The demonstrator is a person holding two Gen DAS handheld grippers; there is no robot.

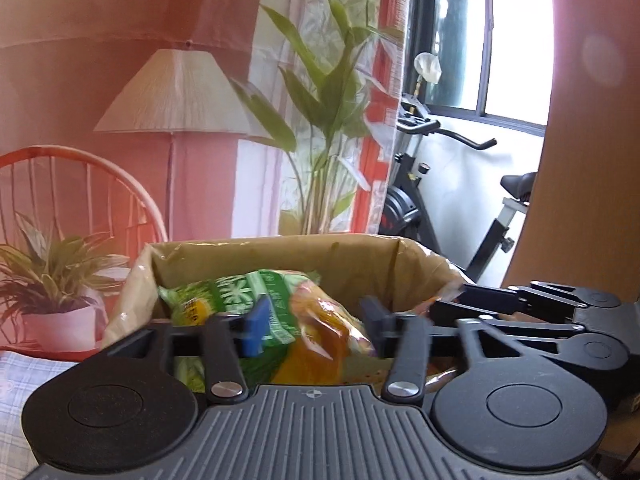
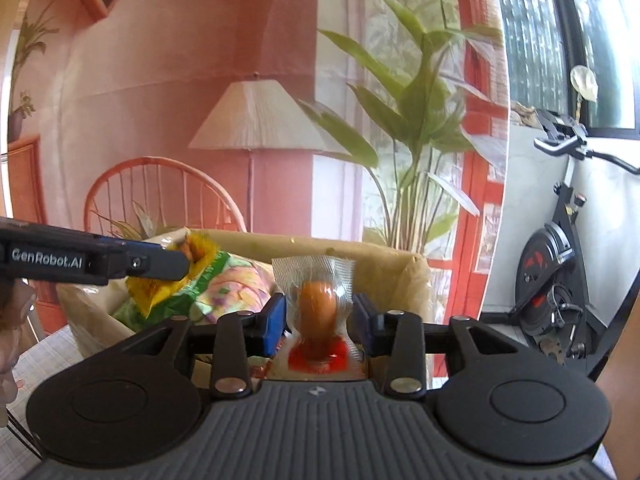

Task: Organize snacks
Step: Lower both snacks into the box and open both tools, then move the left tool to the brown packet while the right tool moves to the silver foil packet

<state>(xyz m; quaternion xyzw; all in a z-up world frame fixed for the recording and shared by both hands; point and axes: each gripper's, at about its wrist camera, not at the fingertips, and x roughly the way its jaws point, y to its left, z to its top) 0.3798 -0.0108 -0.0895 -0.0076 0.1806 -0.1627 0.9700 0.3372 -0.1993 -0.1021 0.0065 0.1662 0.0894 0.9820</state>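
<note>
While the lined cardboard box (image 1: 276, 256) serves as the landmark, both tongs sit at its near rim, aimed inward. The left tongs (image 1: 314, 326) have their blue pads spread with a green-and-orange snack bag (image 1: 280, 312) lying between and beyond them; the pads look apart from the bag rather than pinching it, so I read them as open, though motion blur makes contact hard to rule out. In the right wrist view that same bag (image 2: 192, 292) rests against the box's left inner side, its crimped end up by the rim.

The right tongs (image 2: 320, 318) are closed on a small sealed snack pouch (image 2: 318, 304), clear film around an orange piece with a red printed base, held upright just above the box's near edge, to the right of the green bag. The right tongs' linkage shows in the left wrist view at the box's right side (image 1: 520, 308).

As a judgement: the task is partway along. At least one bag is already inside the box, and more wrappers seem to lie low inside it, too hidden to name. The pouch is over the box but not yet let go, so lowering and releasing it is the step in hand. Whether snacks remain on the checked tabletop (image 1: 24, 380) outside the box cannot be told from these views.
</note>
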